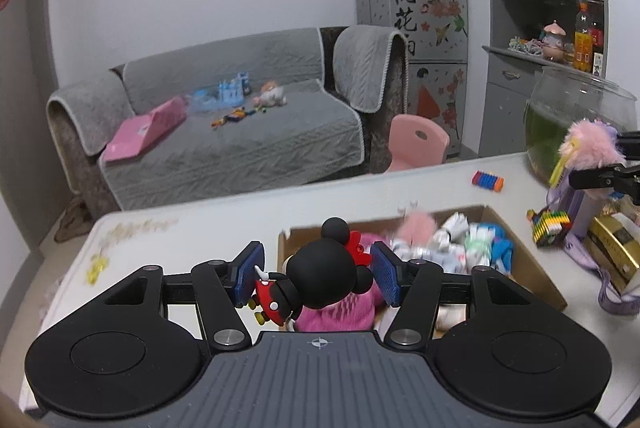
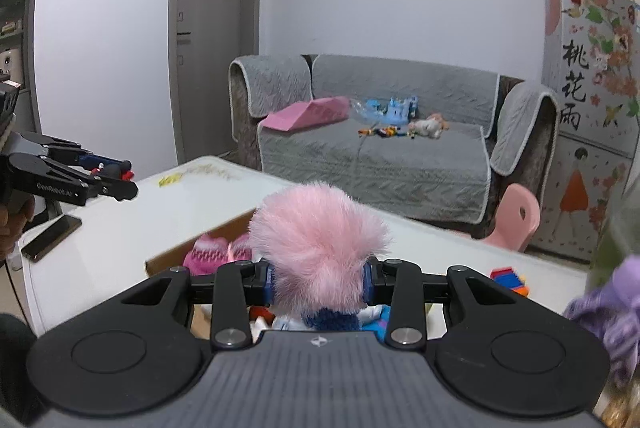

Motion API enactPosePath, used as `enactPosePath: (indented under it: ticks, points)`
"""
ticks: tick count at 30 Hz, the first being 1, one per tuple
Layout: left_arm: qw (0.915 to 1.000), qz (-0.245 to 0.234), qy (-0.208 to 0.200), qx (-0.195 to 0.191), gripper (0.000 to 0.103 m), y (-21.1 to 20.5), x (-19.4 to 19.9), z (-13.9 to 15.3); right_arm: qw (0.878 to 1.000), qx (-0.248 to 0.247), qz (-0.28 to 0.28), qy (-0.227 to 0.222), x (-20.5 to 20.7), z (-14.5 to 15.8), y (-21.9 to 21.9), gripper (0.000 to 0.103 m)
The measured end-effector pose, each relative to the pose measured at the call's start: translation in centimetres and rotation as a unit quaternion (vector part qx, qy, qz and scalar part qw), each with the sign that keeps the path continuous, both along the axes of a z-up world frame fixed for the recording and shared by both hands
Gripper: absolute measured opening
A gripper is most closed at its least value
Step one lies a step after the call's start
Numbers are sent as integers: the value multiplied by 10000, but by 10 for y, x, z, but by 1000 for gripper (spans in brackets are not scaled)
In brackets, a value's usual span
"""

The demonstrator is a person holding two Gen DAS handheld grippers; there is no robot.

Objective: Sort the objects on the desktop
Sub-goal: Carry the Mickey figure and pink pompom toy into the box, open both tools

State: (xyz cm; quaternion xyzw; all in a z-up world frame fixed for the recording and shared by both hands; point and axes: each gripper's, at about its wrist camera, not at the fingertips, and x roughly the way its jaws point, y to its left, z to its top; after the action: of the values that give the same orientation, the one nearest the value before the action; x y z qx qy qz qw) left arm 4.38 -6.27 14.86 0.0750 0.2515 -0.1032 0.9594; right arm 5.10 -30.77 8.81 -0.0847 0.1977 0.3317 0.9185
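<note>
A: Left gripper (image 1: 318, 274): pads apart, mouse figure (image 1: 320, 278) between them, no clear contact. It's over the box (image 1: 532, 268) edge.

B: Right gripper (image 2: 319, 278)?

A: Clamped on the pink plush (image 2: 318, 240), above the box.

B: Progress?

A: Box holds socks and soft toys already. Left on the table (image 1: 200, 228): striped block (image 1: 487, 181), cube (image 1: 549, 226), purple bag (image 1: 576, 206), gold box (image 1: 614, 248). Past halfway, I'd guess.
</note>
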Motion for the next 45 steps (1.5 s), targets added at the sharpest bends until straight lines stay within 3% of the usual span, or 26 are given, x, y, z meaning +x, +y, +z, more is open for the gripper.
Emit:
enactPosePath:
  ticks: [6, 15, 22, 30, 36, 40, 45]
  points:
    - [9998, -146, -34, 100, 64, -20, 36, 9, 10000, 1, -10, 57, 33, 8, 12, 34]
    - [9990, -286, 308, 121, 64, -38, 105, 0, 9992, -321, 100, 235, 65, -2, 35, 34]
    - [9966, -345, 741, 123, 64, -41, 146, -29, 9969, -472, 237, 588, 87, -25, 53, 35]
    - [9917, -132, 1258, -237, 64, -31, 180, -81, 9923, -731, 231, 975, 104, -61, 71, 35]
    - [9852, -23, 1667, -399, 65, -21, 179, -119, 9849, -1235, 206, 1195, 106, -93, 88, 35]
    - [9837, -14, 1737, -472, 65, -16, 165, -124, 9796, -1498, 304, 1307, 92, -110, 90, 36]
    - [9840, 22, 1719, -461, 65, -13, 139, -123, 9783, -1508, 409, 1358, 71, -107, 81, 36]
